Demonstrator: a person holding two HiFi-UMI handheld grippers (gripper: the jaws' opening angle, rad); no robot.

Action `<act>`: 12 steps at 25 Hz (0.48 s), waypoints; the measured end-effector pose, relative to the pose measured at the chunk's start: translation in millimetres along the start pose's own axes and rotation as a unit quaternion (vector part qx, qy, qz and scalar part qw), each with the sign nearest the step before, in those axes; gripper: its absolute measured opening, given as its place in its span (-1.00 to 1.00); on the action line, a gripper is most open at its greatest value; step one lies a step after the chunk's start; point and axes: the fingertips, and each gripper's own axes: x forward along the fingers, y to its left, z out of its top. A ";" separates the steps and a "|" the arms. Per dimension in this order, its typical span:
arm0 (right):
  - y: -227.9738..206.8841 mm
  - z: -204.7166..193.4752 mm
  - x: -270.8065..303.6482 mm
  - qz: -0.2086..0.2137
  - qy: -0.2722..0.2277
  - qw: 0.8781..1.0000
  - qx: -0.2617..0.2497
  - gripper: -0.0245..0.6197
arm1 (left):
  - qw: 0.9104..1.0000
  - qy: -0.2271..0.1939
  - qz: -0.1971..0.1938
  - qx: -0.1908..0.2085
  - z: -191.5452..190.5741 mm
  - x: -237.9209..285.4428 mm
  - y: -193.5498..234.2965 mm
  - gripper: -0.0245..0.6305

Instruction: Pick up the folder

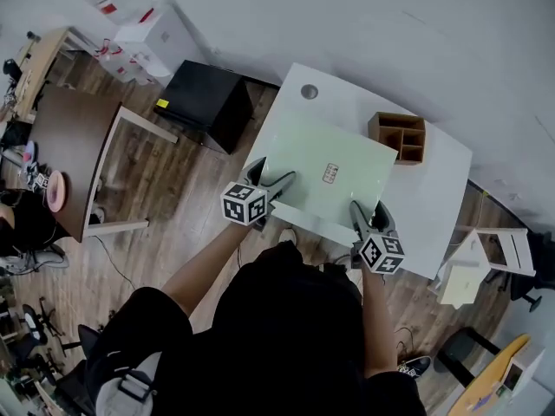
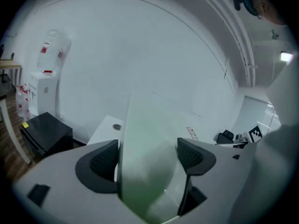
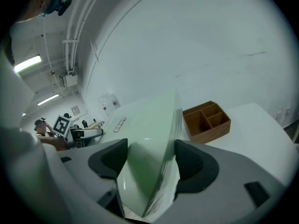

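Note:
A pale green folder (image 1: 329,176) with a small label lies spread over the white table (image 1: 438,211). My left gripper (image 1: 276,185) is shut on the folder's near left edge, and my right gripper (image 1: 360,215) is shut on its near right corner. In the left gripper view the folder (image 2: 147,139) fills the gap between the dark pads of the left gripper (image 2: 148,160). In the right gripper view the folder (image 3: 149,139), with its stacked sheets showing, sits clamped in the right gripper (image 3: 150,164). Whether its far edge touches the table I cannot tell.
A wooden desk organizer (image 1: 399,137) stands on the table beyond the folder's far right corner, also seen as the organizer (image 3: 205,120). A black cabinet (image 1: 208,102) sits left of the table, a brown table (image 1: 74,146) farther left, and a white stool (image 1: 486,258) to the right.

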 end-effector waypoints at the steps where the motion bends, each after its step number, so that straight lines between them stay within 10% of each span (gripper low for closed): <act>1: -6.0 9.0 -12.0 -0.004 -0.013 1.000 -0.005 0.06 | 1.000 -0.007 -0.004 0.005 6.2 2.5 -14.5 0.25; 12: -80.4 81.9 -153.2 -0.060 -0.125 0.989 -0.044 0.06 | 0.995 -0.064 -0.060 0.044 39.7 36.6 -176.7 0.24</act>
